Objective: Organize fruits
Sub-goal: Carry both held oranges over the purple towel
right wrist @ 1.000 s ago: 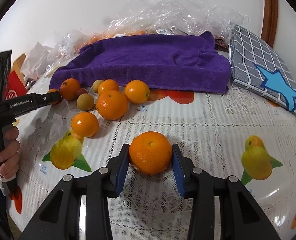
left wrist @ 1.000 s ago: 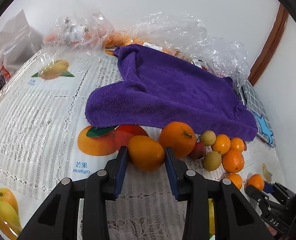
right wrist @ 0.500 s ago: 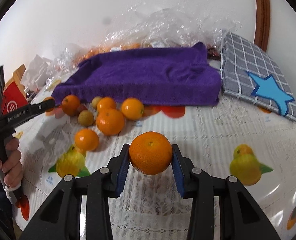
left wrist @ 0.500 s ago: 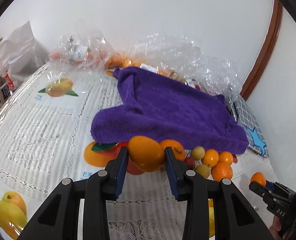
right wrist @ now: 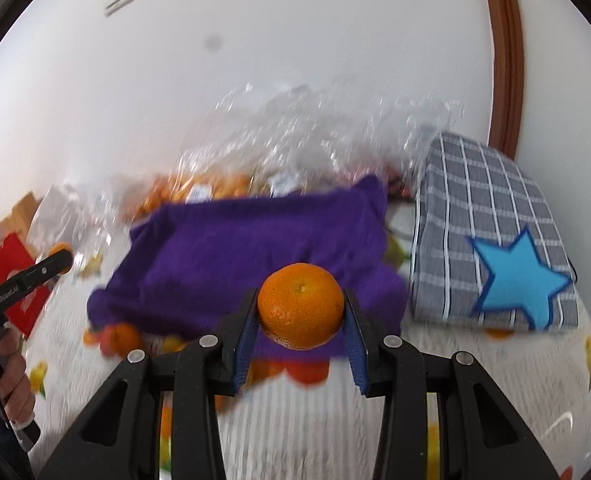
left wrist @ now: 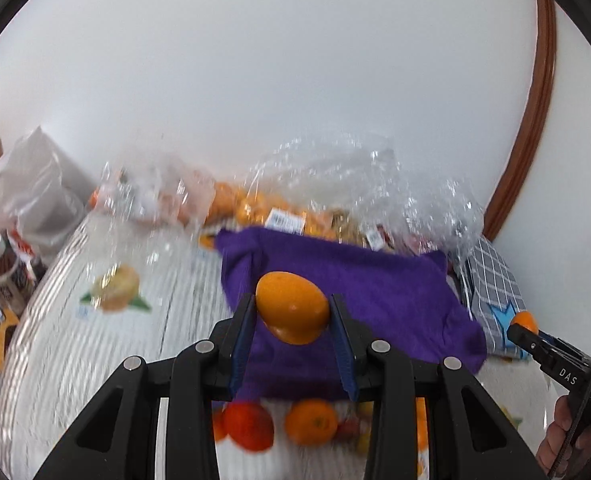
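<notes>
My left gripper point(left wrist: 292, 312) is shut on a smooth yellow-orange oval fruit point(left wrist: 291, 307), held in the air in front of the purple towel point(left wrist: 383, 292). My right gripper point(right wrist: 300, 314) is shut on a round orange point(right wrist: 300, 306), also lifted, with the purple towel point(right wrist: 231, 264) behind it. Loose oranges point(left wrist: 311, 420) and small fruits lie blurred on the tablecloth below the towel's near edge. In the left wrist view the right gripper point(left wrist: 523, 326) shows at the far right with its orange.
Crinkled clear plastic bags point(left wrist: 335, 184) with more fruit lie behind the towel against the white wall. A grey checked cloth with a blue star point(right wrist: 491, 240) sits right of the towel. Bottles point(left wrist: 7, 268) and a grey bag stand at the left edge. A hand point(right wrist: 7, 376) holds the left gripper's handle.
Both grippers have risen off the table with their fruits and tilted up, so the towel and loose fruits have dropped lower in both views. The grips have not changed.
</notes>
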